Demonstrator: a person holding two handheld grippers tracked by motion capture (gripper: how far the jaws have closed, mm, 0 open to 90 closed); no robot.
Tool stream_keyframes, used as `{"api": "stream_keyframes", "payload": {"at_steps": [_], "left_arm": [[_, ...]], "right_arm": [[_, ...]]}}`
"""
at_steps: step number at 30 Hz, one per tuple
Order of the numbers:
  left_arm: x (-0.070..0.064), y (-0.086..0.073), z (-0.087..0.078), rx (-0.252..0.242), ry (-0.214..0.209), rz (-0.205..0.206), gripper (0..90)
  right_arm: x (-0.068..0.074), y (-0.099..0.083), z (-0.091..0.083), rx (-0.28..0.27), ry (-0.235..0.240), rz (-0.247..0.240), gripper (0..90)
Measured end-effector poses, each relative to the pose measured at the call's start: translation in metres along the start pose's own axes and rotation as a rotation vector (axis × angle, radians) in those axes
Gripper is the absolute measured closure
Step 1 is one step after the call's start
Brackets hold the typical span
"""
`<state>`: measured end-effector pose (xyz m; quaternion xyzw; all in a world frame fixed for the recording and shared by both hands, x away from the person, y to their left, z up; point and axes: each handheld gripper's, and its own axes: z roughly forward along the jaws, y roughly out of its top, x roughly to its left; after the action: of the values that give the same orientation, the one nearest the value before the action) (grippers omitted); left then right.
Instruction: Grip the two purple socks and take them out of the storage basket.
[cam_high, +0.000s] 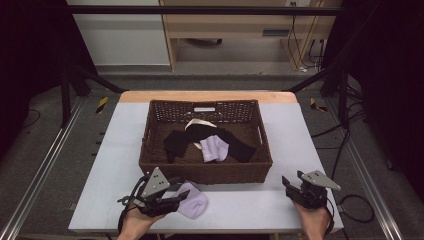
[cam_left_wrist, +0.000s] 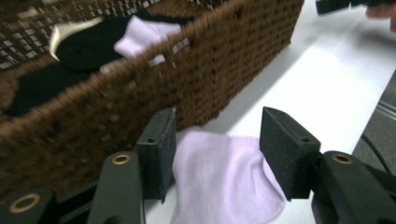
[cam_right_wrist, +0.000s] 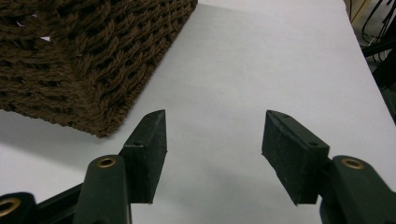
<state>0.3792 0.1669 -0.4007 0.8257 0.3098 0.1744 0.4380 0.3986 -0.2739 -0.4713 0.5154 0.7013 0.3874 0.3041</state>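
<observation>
Lilac sock (cam_left_wrist: 224, 177) of soft knit lies flat on the white worktop (cam_high: 280, 150), just outside the near wall of the brown woven basket (cam_high: 205, 172). Left tongs (cam_left_wrist: 217, 154) stand open astride it, not yet gripping; right tongs (cam_right_wrist: 212, 154) are open over bare worktop. Light and limp, it should pinch best at a bunched fold mid-body.

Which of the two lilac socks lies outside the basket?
The lilac sock on the table, between the open left gripper's fingers. The other lilac sock lies inside the basket, among black socks.
</observation>
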Motion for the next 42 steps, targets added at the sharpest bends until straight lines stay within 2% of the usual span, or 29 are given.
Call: {"api": "stream_keyframes", "payload": {"at_steps": [9,16,19,22,28,33,35,37,42], "left_arm": [[0.010,0.034,-0.010,-0.104,0.041,-0.014,41.5],[0.021,0.068,-0.009,-0.133,0.094,0.005,40.2],[0.027,0.082,-0.004,-0.154,0.077,-0.008,39.3],[0.030,0.095,0.002,-0.167,0.084,0.002,38.7],[0.037,0.116,0.019,-0.174,0.099,-0.006,38.8],[0.044,0.133,0.039,-0.191,0.131,0.017,39.4],[0.048,0.138,0.048,-0.190,0.140,0.006,39.3],[0.051,0.142,0.058,-0.184,0.160,0.012,39.3],[0.059,0.146,0.079,-0.151,0.171,-0.007,39.5]], "right_arm": [[-0.001,0.002,0.002,-0.009,-0.010,0.005,40.0],[-0.001,0.003,0.002,-0.010,-0.008,0.010,40.1],[-0.001,0.004,0.002,-0.012,-0.009,0.010,40.1],[-0.001,0.004,0.002,-0.014,-0.008,0.010,40.1],[-0.002,0.004,0.003,-0.016,-0.005,0.011,40.0],[-0.002,0.004,0.004,-0.015,-0.004,0.011,40.0],[-0.002,0.005,0.003,-0.017,-0.002,0.011,40.0],[-0.002,0.005,0.004,-0.017,-0.003,0.012,40.0],[-0.003,0.005,0.004,-0.014,0.001,0.010,40.1]]}}
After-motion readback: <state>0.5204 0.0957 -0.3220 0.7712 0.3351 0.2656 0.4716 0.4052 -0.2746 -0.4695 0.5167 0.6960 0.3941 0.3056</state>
